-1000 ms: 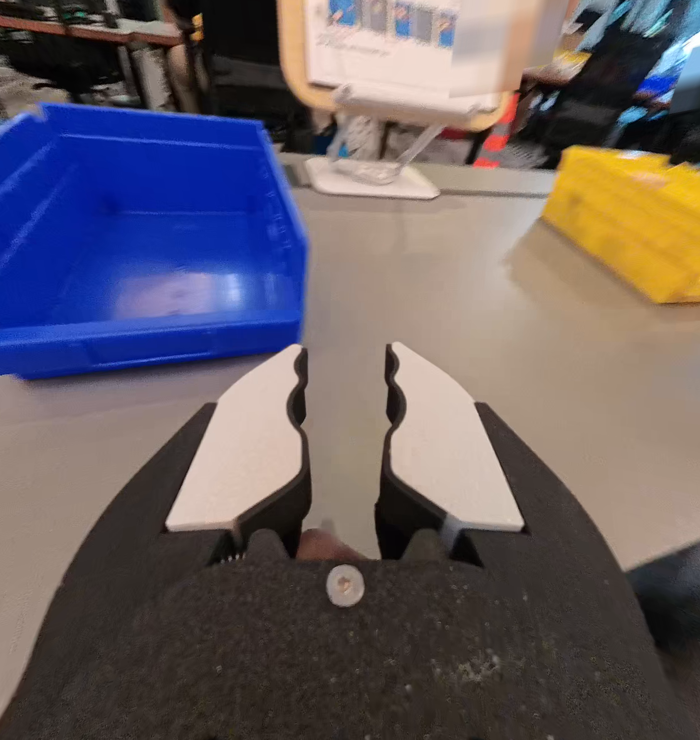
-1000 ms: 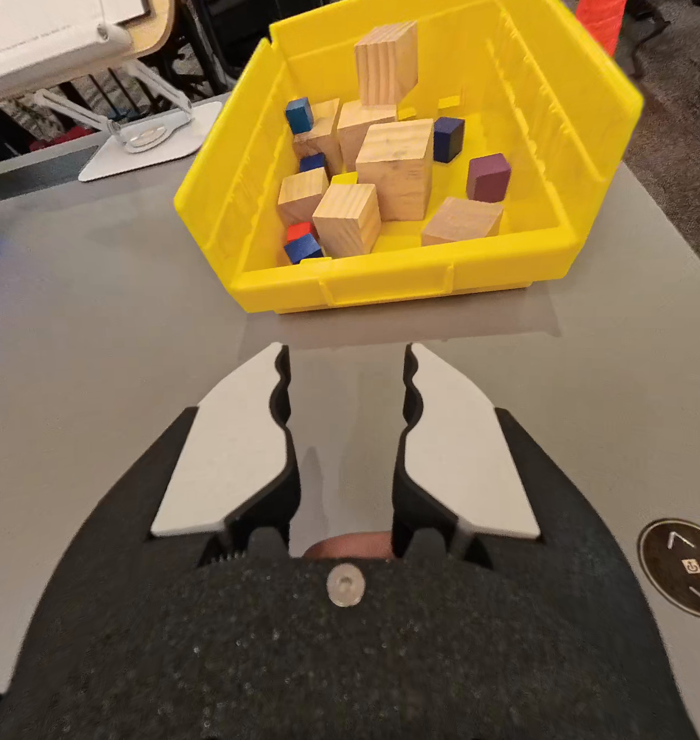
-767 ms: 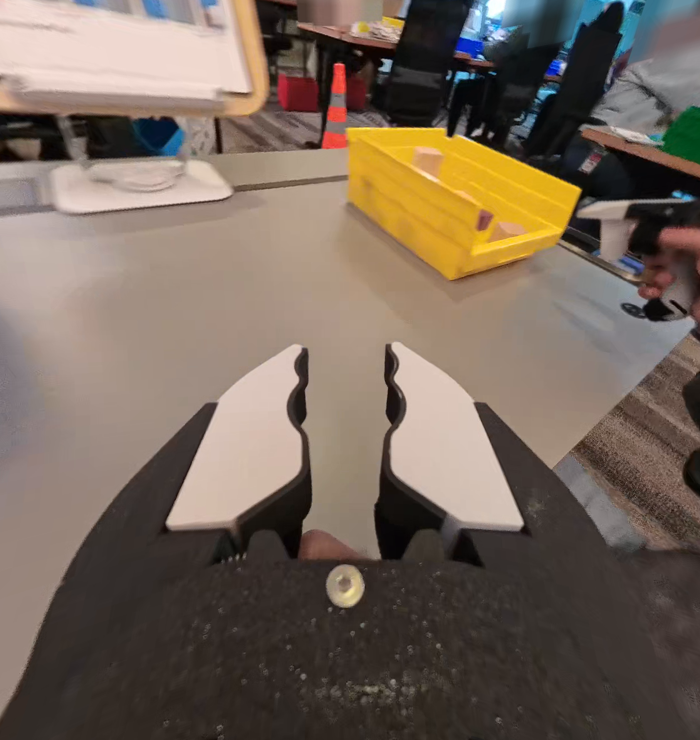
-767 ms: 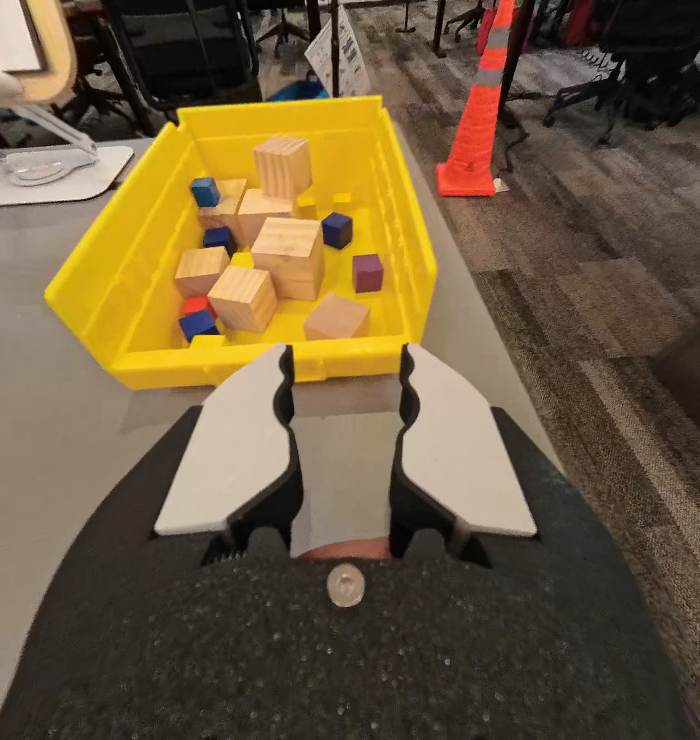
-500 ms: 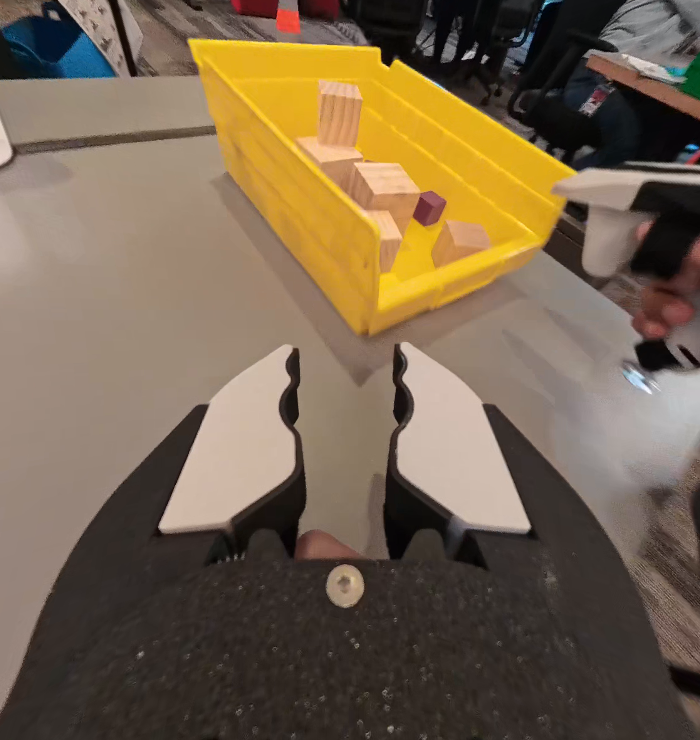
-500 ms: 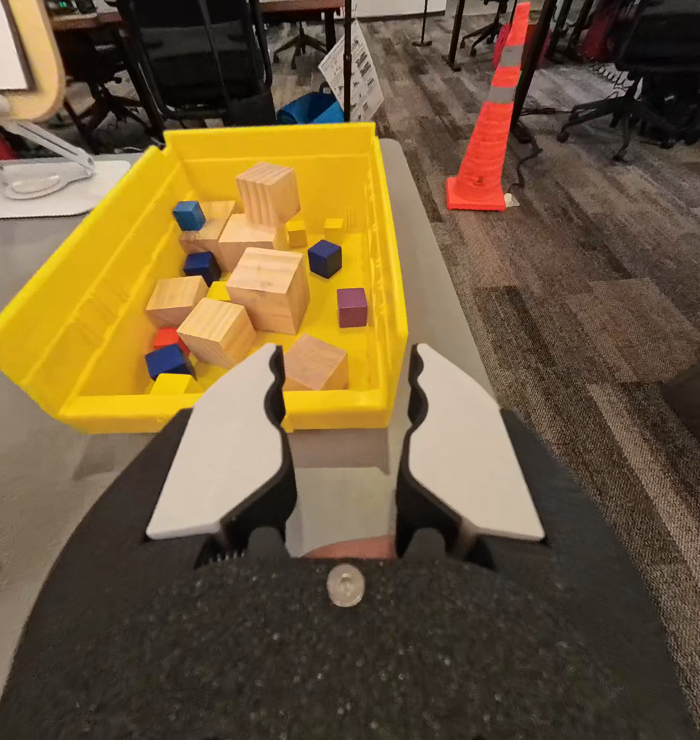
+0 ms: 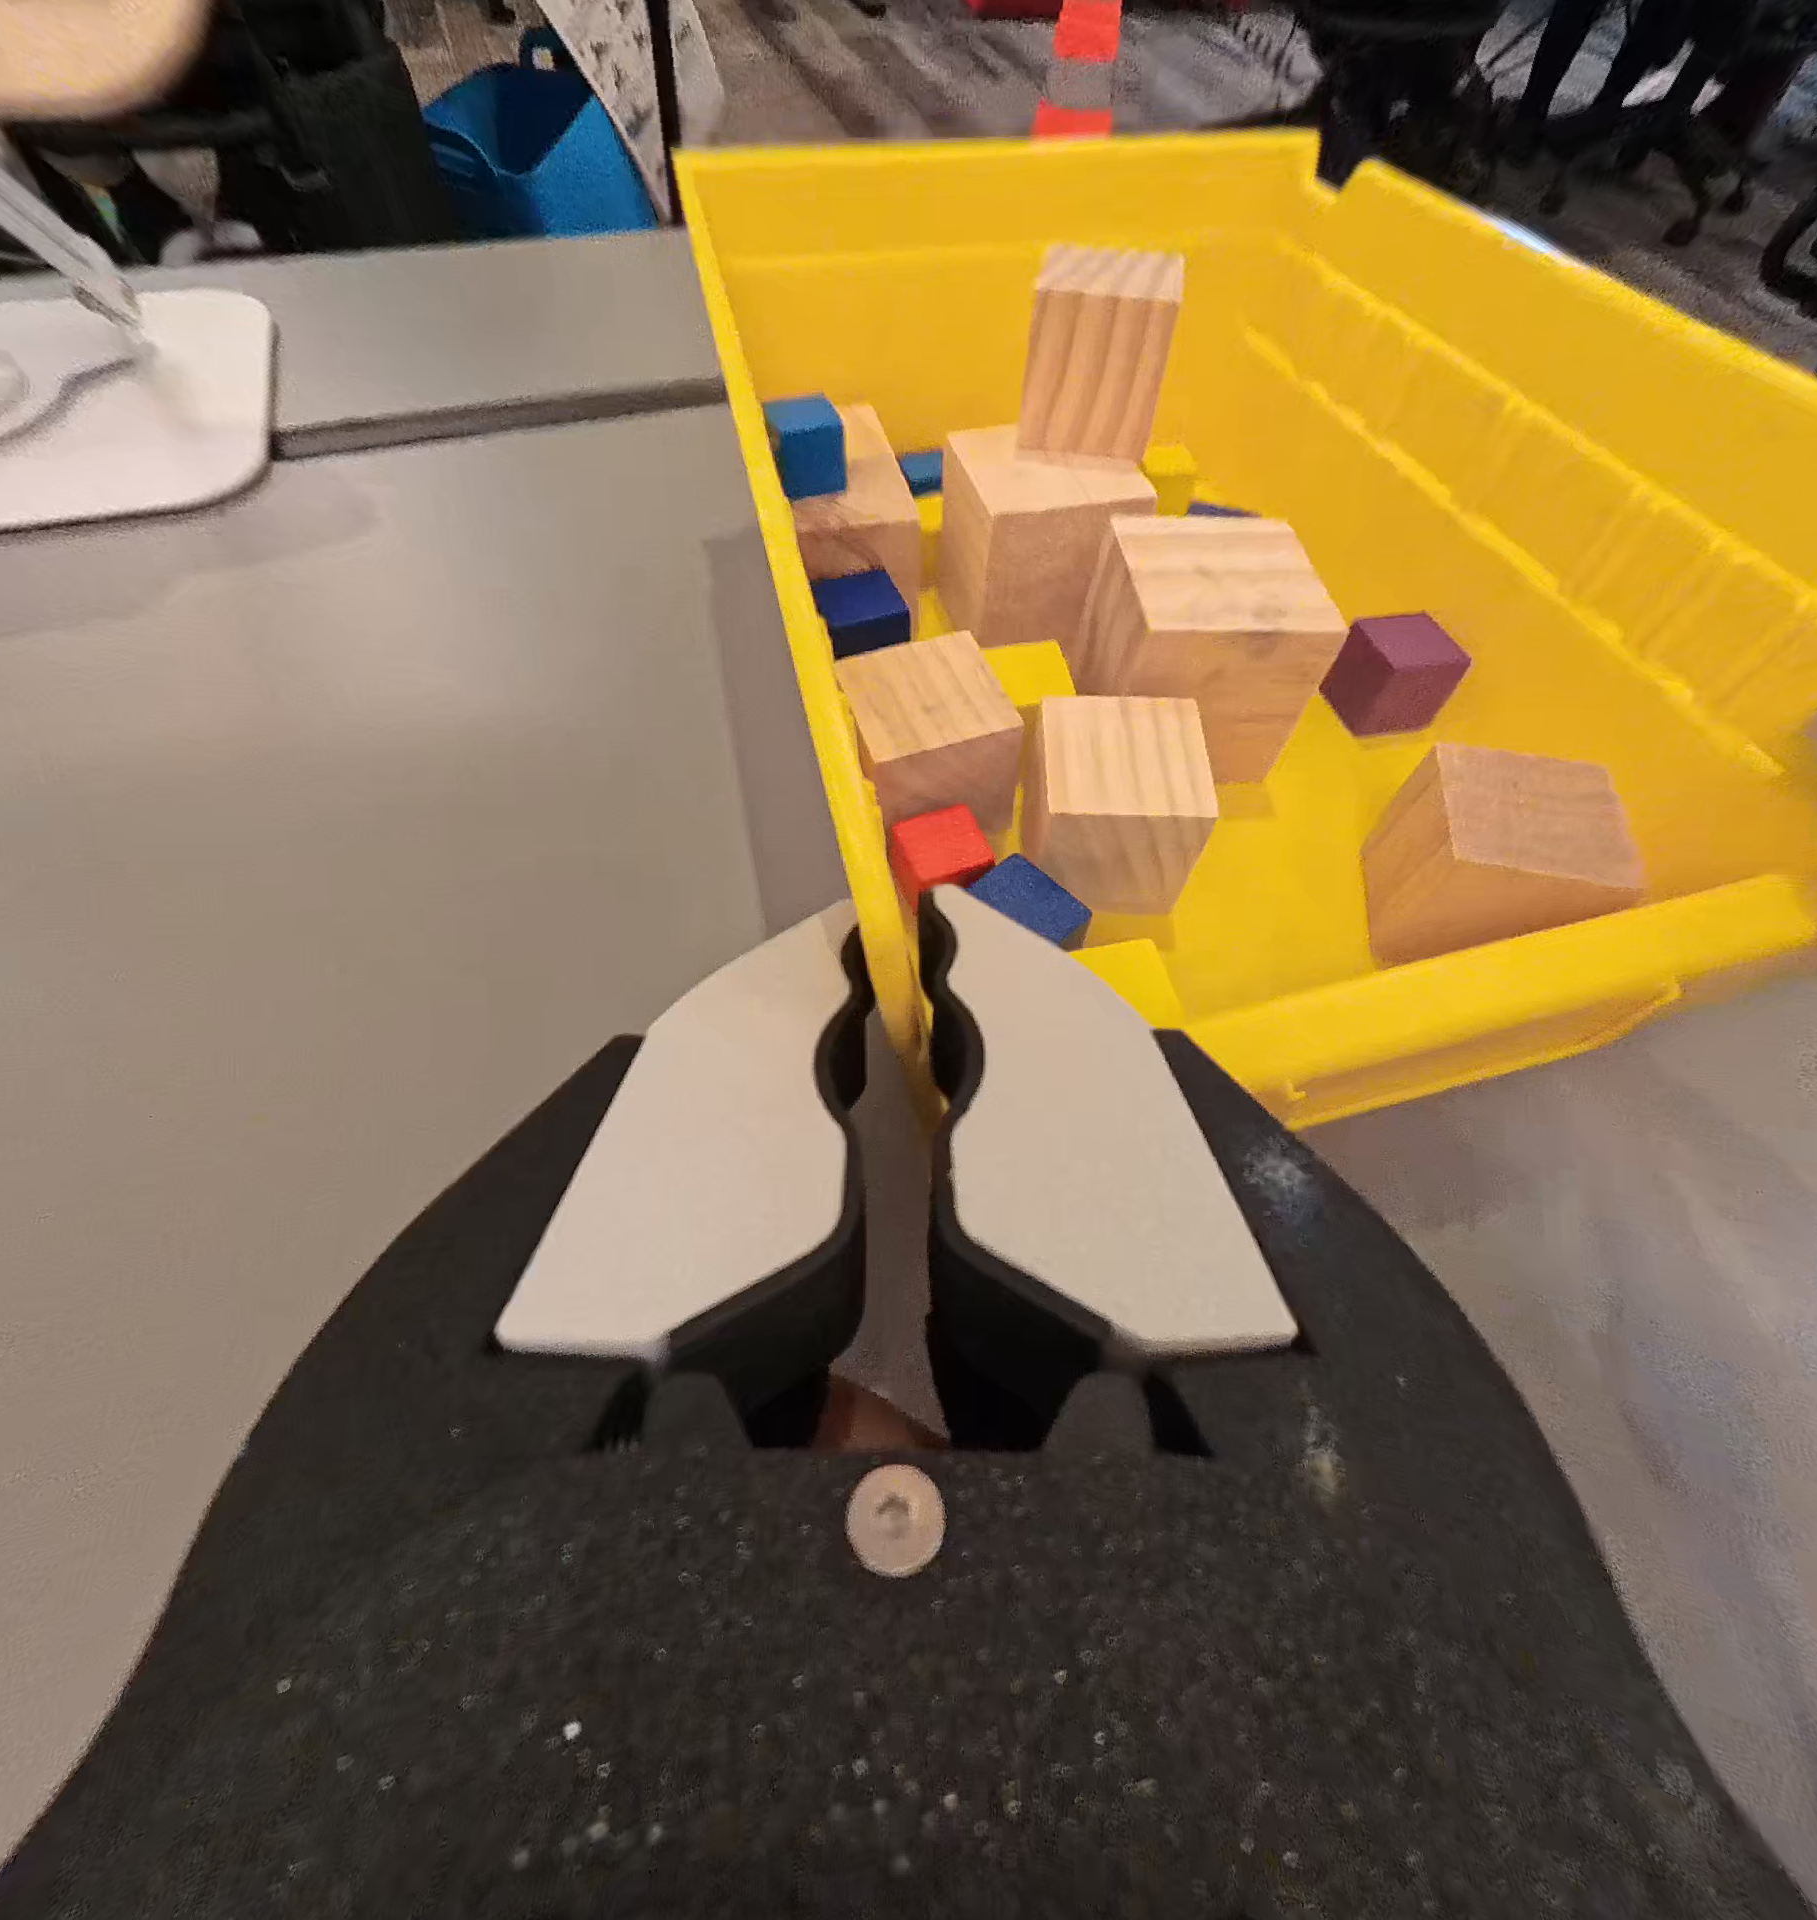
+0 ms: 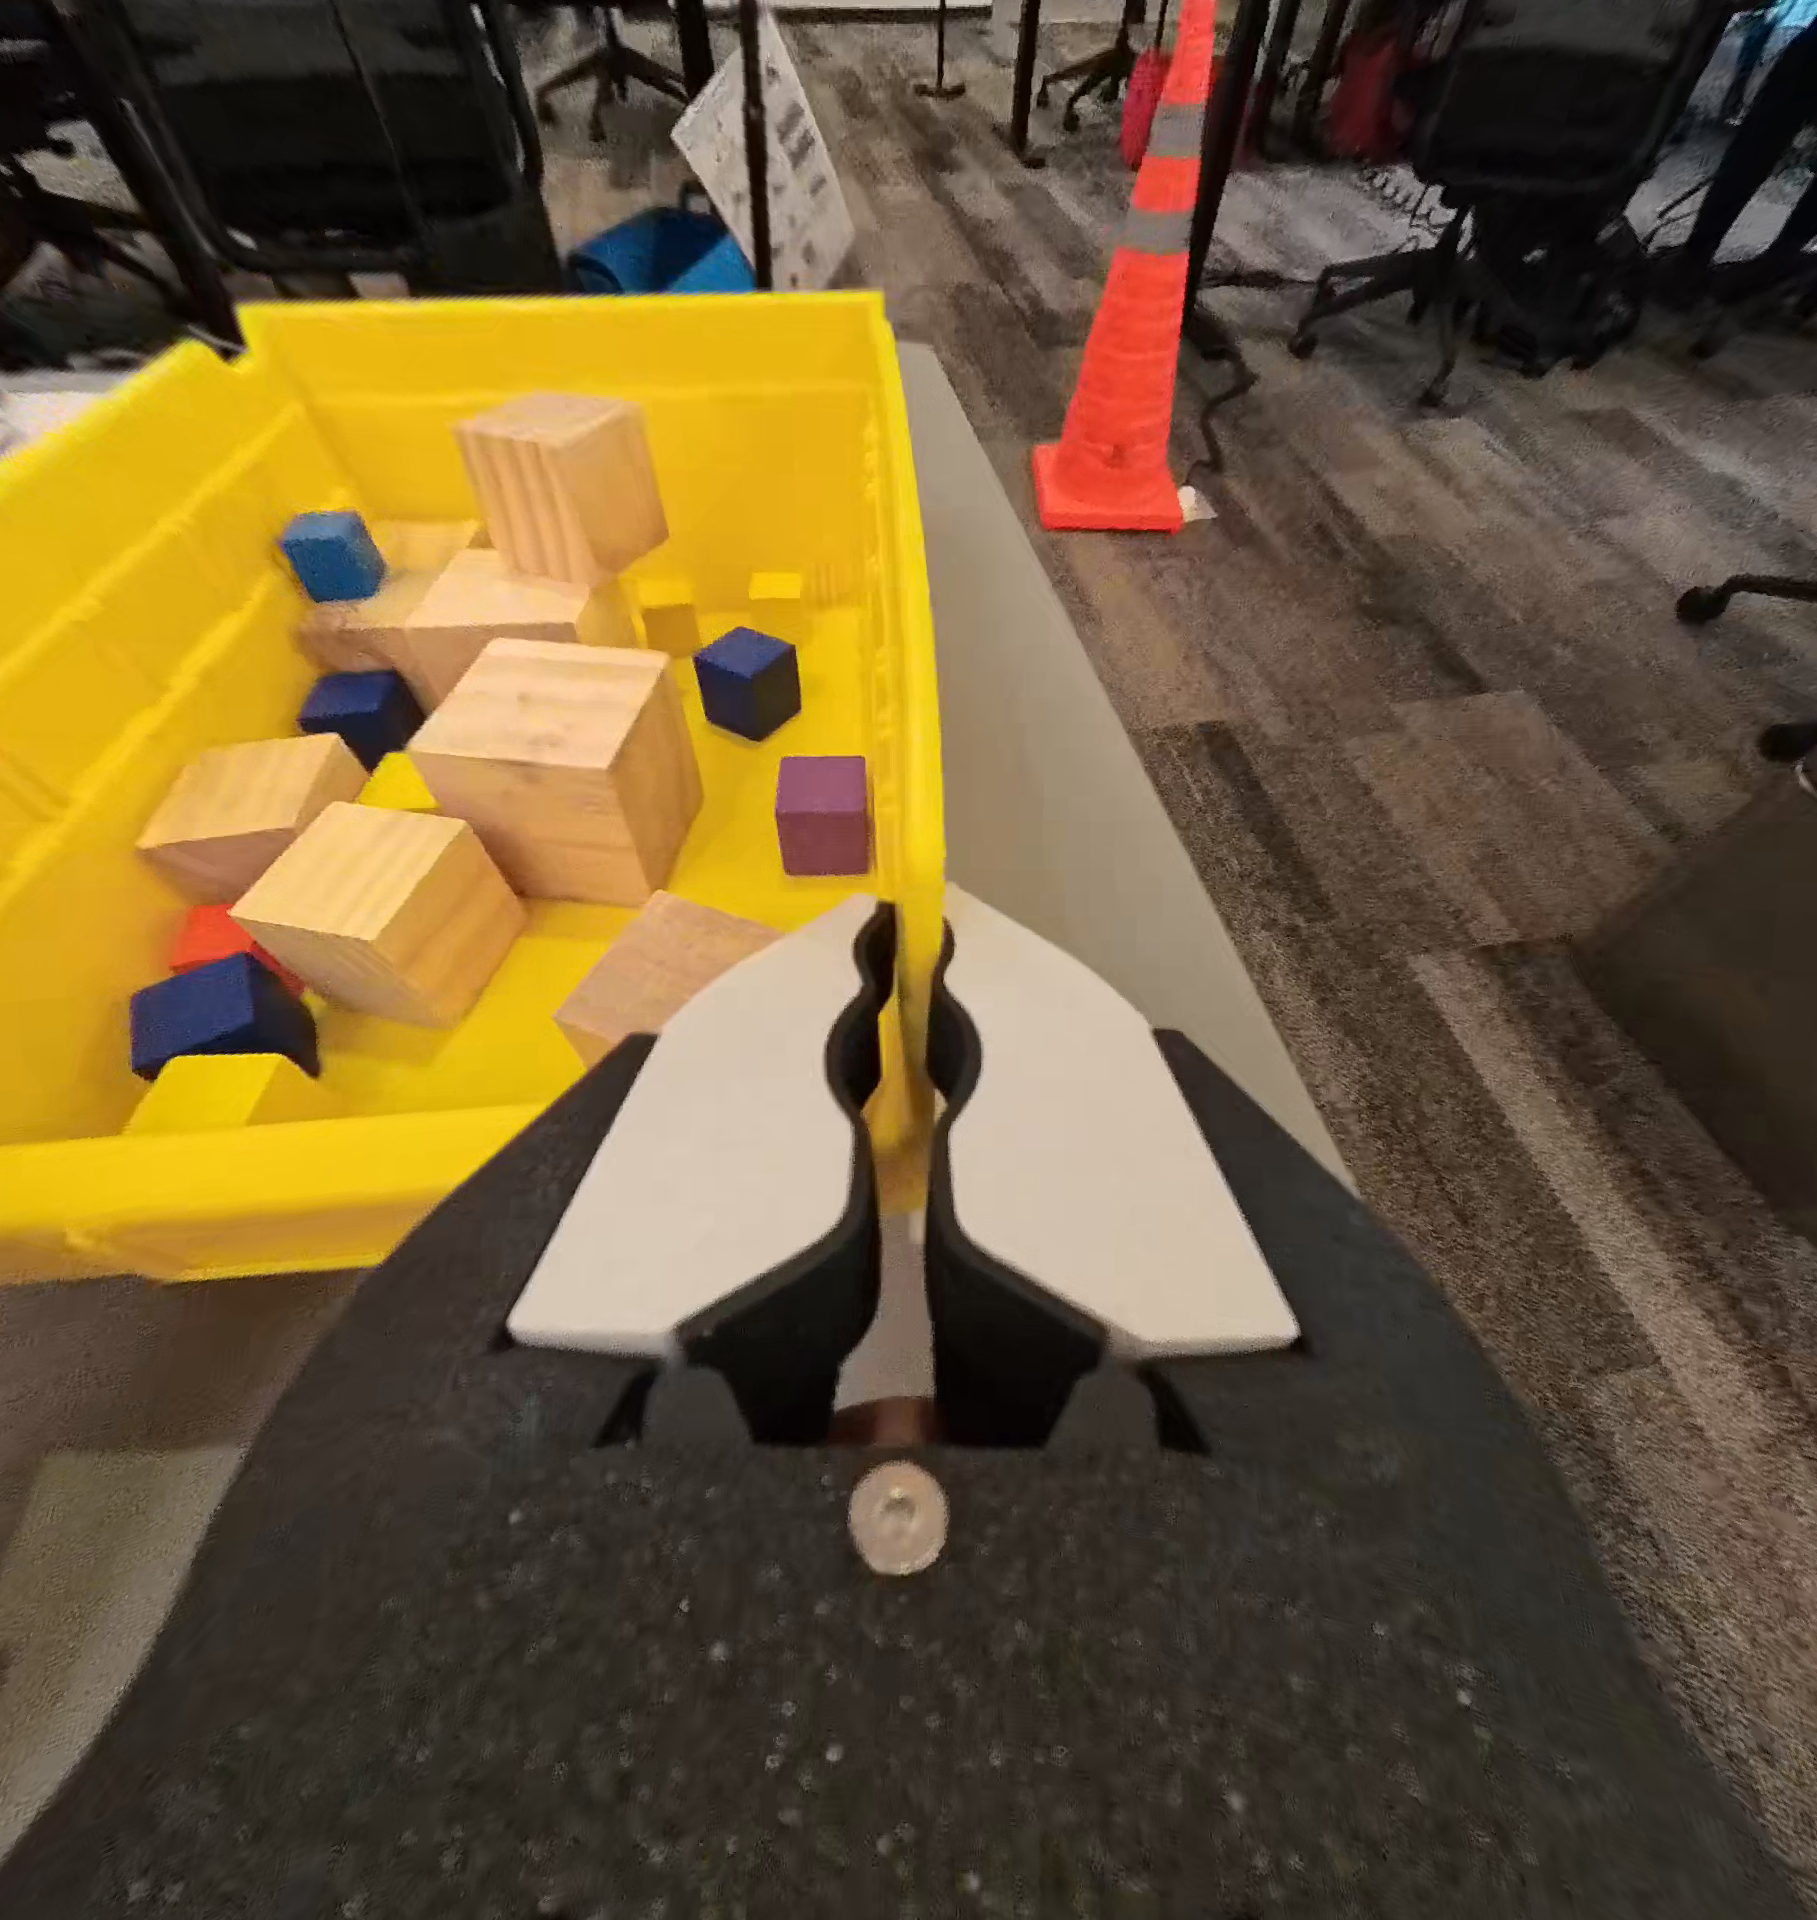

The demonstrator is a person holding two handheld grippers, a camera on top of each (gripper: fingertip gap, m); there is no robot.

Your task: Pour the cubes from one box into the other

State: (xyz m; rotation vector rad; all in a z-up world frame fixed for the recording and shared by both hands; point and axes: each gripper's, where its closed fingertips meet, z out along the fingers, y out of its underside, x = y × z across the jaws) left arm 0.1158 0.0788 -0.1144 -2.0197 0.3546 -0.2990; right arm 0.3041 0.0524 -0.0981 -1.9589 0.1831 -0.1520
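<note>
Here the left gripper (image 7: 896, 914) pinches the left wall of the yellow box (image 7: 987, 197) on the grey table (image 7: 364, 831); wooden and coloured cubes (image 7: 1205, 623) lie inside, and the right gripper (image 8: 916, 920) pinches the right wall.

One yellow box (image 8: 104, 1195) sits on one grey table (image 7: 312, 831). Inside it lie seven plain wooden cubes (image 8: 561, 769), the seventh half hidden under the small light-blue one. There are four blue cubes (image 8: 748, 681) in all, one purple cube (image 8: 823, 814) and one red cube (image 7: 940, 847). Four yellow cubes (image 8: 208, 1091) show. Two grippers are in view, left gripper (image 7: 891, 920) and right gripper (image 8: 916, 920). One orange cone (image 8: 1132, 343) stands on the floor.
</note>
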